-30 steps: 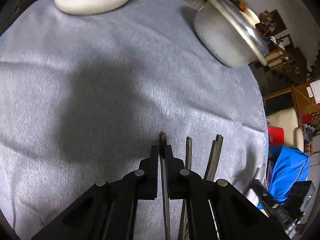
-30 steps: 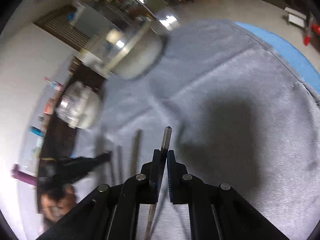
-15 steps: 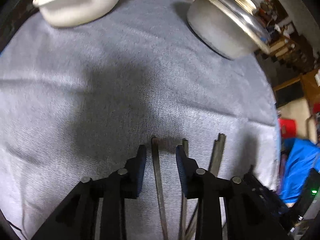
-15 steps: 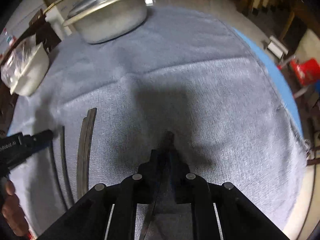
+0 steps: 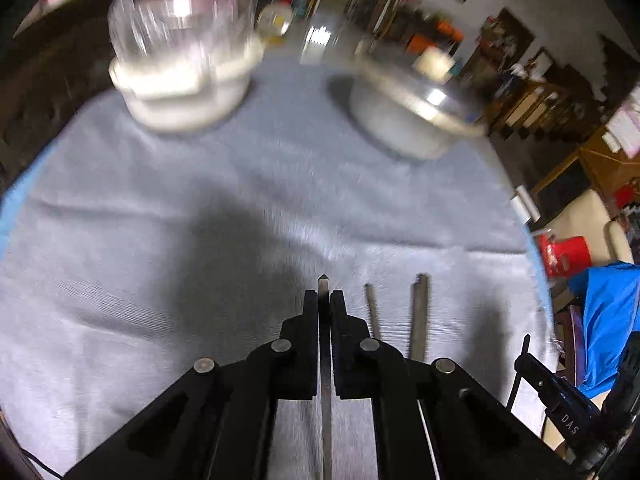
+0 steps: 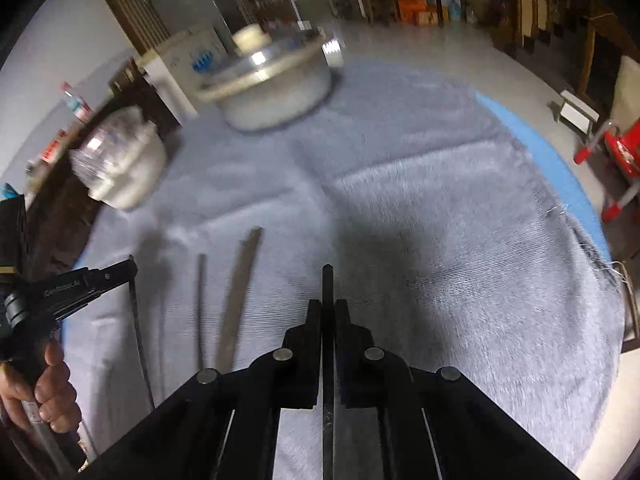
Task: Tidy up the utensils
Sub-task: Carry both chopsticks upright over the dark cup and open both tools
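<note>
The left gripper (image 5: 324,300) is clamped on a thin metal utensil (image 5: 323,286), whose pointed tip sticks out just past the black fingertips; its jaws have just been closing onto it. The right gripper (image 6: 327,308) is likewise pinched shut on a dark metal utensil (image 6: 327,280) that runs straight between its pads, after a brief loosening and closing. Two more flat metal utensils (image 6: 239,292) lie side by side on the grey cloth (image 6: 460,220) between the two grippers, near each other but apart. A lidded steel pot (image 5: 416,120) and a white bowl (image 5: 180,92) stand at the far side of the cloth. A hand (image 6: 48,392) grips the left tool's handle.
</note>
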`<state>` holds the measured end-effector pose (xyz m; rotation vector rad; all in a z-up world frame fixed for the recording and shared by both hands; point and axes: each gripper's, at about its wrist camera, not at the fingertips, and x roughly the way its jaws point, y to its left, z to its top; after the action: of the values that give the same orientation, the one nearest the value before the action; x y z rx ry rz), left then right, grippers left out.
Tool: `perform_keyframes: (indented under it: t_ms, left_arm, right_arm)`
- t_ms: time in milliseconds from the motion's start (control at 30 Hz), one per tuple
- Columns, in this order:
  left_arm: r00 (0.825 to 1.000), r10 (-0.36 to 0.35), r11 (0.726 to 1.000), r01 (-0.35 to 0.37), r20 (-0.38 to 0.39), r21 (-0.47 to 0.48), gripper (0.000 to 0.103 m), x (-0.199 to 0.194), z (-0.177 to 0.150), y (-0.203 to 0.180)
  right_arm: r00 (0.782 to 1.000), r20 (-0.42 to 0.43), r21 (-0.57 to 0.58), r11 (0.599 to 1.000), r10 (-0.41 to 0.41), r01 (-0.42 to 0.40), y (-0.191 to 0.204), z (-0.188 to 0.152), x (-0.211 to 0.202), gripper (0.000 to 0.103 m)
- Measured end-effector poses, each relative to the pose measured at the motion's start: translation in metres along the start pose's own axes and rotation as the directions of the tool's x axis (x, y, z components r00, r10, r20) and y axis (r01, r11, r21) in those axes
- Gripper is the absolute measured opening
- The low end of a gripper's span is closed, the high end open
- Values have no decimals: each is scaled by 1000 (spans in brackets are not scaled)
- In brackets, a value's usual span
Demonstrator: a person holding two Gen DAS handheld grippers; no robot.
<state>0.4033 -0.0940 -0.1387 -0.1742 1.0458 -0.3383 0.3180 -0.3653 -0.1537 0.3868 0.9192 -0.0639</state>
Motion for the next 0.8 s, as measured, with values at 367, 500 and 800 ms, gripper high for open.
perform_keyframes:
  t_ms: [367, 500, 800]
  left_arm:
    - [944, -53, 994, 20, 327, 104, 5, -144, -56, -18]
    - [897, -63, 994, 19, 437, 105, 5, -190, -84, -17]
    - [806, -86, 994, 30, 586, 104, 5, -259, -110, -22]
  right_arm:
    - [924, 368, -98, 993, 104, -72, 41, -47, -127, 7]
    - [864, 494, -129, 991, 93, -33, 58, -71, -166, 7]
    - [726, 682, -134, 991, 86, 8, 88, -110, -235, 7]
